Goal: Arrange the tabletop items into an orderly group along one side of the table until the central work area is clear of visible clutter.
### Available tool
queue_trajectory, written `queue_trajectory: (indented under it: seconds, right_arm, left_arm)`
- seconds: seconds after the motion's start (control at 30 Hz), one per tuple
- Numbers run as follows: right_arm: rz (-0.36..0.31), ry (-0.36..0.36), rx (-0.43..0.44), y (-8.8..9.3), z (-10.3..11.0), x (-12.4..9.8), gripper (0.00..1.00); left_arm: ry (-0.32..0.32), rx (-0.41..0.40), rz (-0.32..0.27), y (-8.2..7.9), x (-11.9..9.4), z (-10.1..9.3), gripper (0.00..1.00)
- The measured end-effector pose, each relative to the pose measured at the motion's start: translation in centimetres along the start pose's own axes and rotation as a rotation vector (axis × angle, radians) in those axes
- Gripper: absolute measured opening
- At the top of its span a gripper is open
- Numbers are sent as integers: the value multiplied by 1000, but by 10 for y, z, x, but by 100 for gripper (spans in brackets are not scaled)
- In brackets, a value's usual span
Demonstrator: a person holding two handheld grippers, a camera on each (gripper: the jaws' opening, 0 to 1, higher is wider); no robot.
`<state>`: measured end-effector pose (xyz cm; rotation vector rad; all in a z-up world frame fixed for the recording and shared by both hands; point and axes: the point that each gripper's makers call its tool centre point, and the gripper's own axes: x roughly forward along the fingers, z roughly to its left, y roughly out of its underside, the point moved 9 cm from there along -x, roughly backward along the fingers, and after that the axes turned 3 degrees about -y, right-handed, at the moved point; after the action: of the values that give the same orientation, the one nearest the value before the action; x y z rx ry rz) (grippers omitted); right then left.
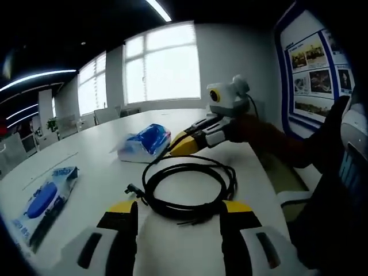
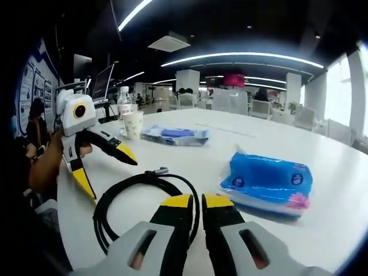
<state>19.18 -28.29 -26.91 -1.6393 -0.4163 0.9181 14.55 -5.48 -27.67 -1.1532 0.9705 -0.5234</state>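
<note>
While the left gripper [image 1: 178, 215] gapes at 6 o'clock, one coiled black cable [image 1: 190, 187] lies ahead. Two tissue packs [image 2: 267, 181] [image 2: 175, 135], one cup [image 2: 133, 123], one bottle [image 2: 123, 100] — the right gripper [image 2: 195, 202] nearly closed, holding nothing.

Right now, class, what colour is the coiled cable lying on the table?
Black. The coiled cable shows best in the left gripper view.
</note>
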Motion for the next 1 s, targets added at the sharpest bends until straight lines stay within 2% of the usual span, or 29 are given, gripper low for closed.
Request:
queue_trajectory:
  seconds: [0.47,0.77,0.9,1.0]
  right_arm:
    - [-19,-3,-32,-18,2,6,6]
    - [-21,-15,-43,-22,6,12,8]
    - [-27,-23,-54,-25,8,15,12]
    - [-29,-24,-75,-27,10,18,25]
  left_arm:
    - [-61,-11,-18,-1,-17,18,56]
    - [-80,-15,-21,1,-26,23,57]
    - [-97,-13,-21,2,-30,25,58]
    - [-107,-8,-33,1,-34,26,61]
